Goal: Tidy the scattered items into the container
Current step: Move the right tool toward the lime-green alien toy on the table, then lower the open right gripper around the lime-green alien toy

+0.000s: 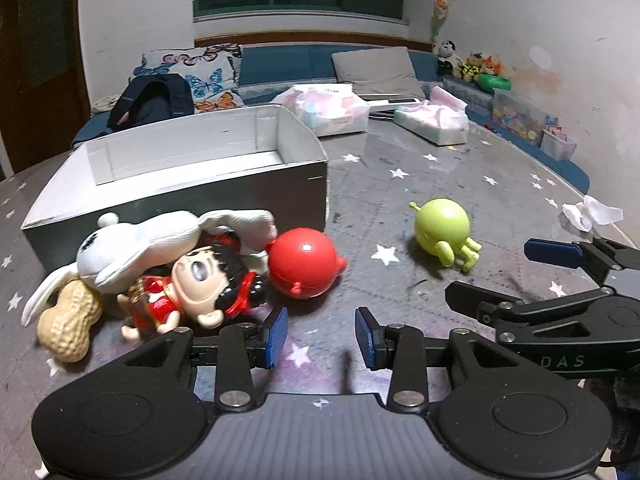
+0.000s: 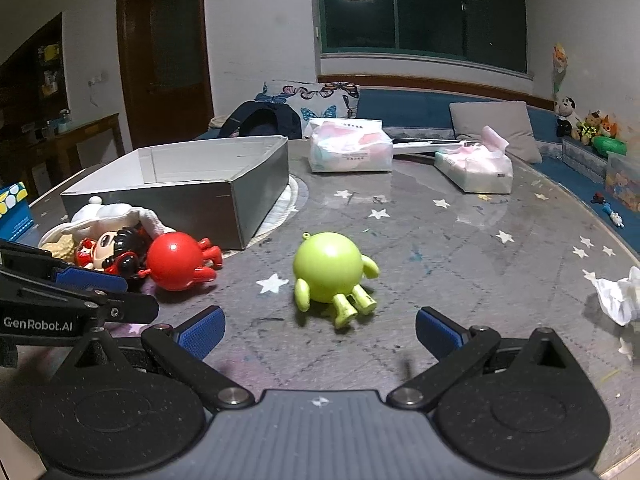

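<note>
An open grey box (image 1: 200,196) (image 2: 192,200) with a white inside stands on the table. In front of it lie a white plush (image 1: 152,244), a peanut toy (image 1: 68,324), a black-haired doll in red (image 1: 200,284) (image 2: 108,252) and a round red toy (image 1: 302,262) (image 2: 176,260). A round green toy (image 1: 442,228) (image 2: 328,268) lies apart to the right. My left gripper (image 1: 320,338) is open and empty, just in front of the red toy. My right gripper (image 2: 320,330) is wide open and empty, just in front of the green toy.
Two tissue packs (image 1: 332,108) (image 1: 432,120) lie at the back of the star-patterned table (image 1: 400,280). A crumpled tissue (image 1: 592,212) (image 2: 620,292) lies at the right edge. A blue box (image 2: 14,208) stands at the far left. Cushions and a bench are behind.
</note>
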Action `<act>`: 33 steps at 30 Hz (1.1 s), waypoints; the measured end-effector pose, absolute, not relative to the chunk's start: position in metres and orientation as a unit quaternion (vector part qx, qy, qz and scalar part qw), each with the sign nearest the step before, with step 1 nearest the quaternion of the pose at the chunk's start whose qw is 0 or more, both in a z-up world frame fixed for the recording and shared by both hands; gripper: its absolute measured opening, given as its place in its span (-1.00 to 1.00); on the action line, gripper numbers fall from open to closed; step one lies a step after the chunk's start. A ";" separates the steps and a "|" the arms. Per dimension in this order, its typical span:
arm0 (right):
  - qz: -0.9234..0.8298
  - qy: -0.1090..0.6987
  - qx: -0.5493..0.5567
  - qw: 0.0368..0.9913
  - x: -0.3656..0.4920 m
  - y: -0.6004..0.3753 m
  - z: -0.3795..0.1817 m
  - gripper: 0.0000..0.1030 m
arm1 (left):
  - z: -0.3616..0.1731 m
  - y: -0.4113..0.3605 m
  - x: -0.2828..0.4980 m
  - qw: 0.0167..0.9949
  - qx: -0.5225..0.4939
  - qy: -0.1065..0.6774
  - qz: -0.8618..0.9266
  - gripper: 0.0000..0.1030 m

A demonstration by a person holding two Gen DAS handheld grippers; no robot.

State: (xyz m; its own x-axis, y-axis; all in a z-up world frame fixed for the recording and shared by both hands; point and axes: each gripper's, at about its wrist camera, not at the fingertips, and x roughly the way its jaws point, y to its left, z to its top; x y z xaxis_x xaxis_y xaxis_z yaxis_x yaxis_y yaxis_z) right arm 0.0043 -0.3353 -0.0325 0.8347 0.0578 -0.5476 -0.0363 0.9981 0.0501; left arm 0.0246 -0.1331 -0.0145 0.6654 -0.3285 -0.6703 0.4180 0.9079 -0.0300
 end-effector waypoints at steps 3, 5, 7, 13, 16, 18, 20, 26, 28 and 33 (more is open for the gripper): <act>0.021 0.290 0.022 0.956 0.007 -0.338 -0.034 0.99 | -0.014 -0.137 0.028 0.909 0.065 0.355 -0.209 -0.23; 0.020 0.292 0.024 0.956 0.009 -0.340 -0.035 0.99 | -0.014 -0.140 0.030 0.908 0.066 0.355 -0.212 -0.23; 0.019 0.293 0.024 0.956 0.010 -0.340 -0.034 0.99 | -0.013 -0.142 0.032 0.907 0.066 0.357 -0.215 -0.23; 0.016 0.297 0.024 0.955 0.015 -0.343 -0.034 0.99 | -0.014 -0.149 0.035 0.902 0.068 0.362 -0.223 -0.23; 0.015 0.299 0.026 0.954 0.017 -0.345 -0.035 0.99 | -0.015 -0.151 0.037 0.901 0.071 0.364 -0.224 -0.23; 0.014 0.301 0.028 0.953 0.019 -0.347 -0.036 0.98 | -0.015 -0.151 0.038 0.900 0.070 0.366 -0.225 -0.23; 0.015 0.302 0.029 0.953 0.019 -0.347 -0.037 0.98 | -0.014 -0.151 0.038 0.900 0.069 0.367 -0.225 -0.23; 0.015 0.302 0.029 0.953 0.021 -0.348 -0.036 0.98 | -0.009 -0.153 0.039 0.901 0.067 0.362 -0.228 -0.23; 0.015 0.302 0.030 0.953 0.021 -0.349 -0.036 0.98 | -0.008 -0.153 0.040 0.901 0.065 0.363 -0.230 -0.23; 0.014 0.303 0.031 0.952 0.023 -0.351 -0.036 0.97 | -0.003 -0.155 0.043 0.899 0.059 0.364 -0.236 -0.23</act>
